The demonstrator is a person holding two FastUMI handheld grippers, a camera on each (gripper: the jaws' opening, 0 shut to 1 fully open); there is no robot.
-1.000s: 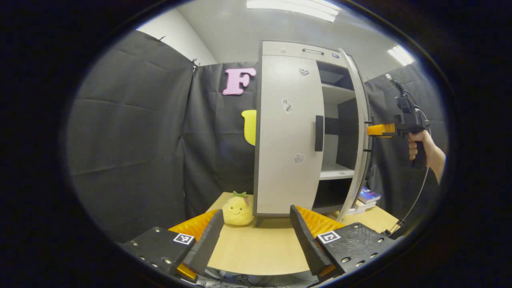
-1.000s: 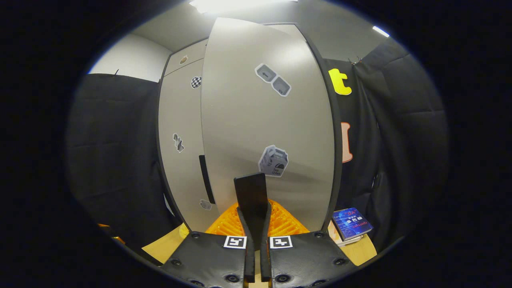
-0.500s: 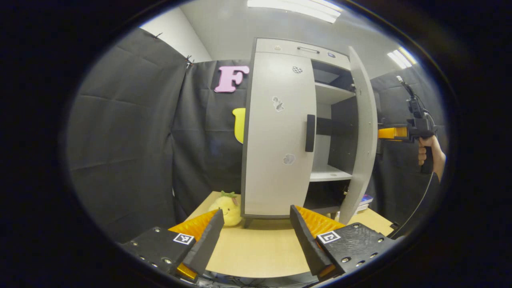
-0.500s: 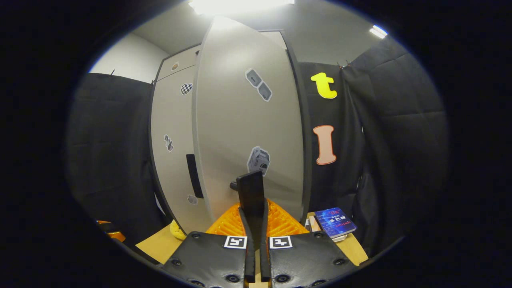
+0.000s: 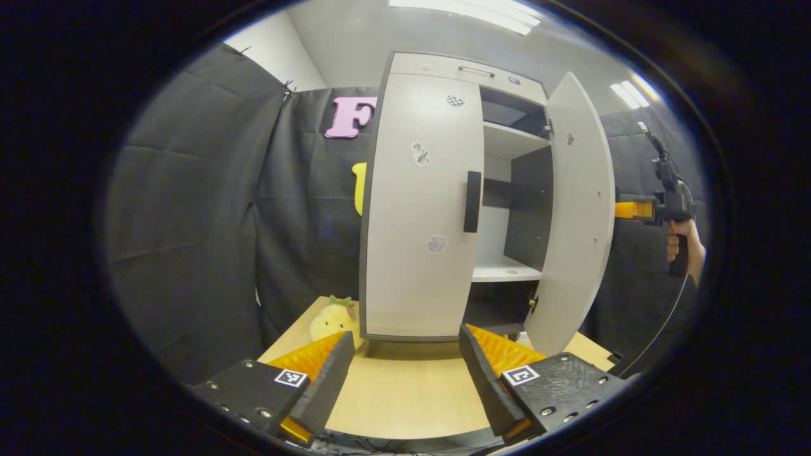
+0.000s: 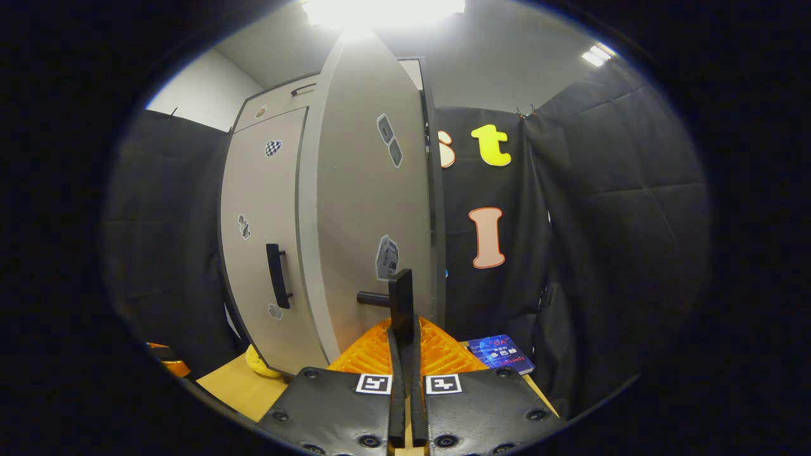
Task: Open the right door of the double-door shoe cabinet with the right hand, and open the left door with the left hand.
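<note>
Left gripper view: the left gripper hangs with fingers spread over the near table. Farther off, the left door is shut. The right gripper clamps the handle of the swung-out right door.

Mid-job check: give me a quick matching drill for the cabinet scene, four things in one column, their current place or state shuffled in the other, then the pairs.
Things:
1. right door
2. left door
3. left gripper
4. plush toy

States:
A. shut against the cabinet
B. open, in front of the cabinet, touching nothing
C. swung open, its handle held by the right gripper
D. on the table by the cabinet's left corner

Pairs: 1-C, 2-A, 3-B, 4-D
</note>
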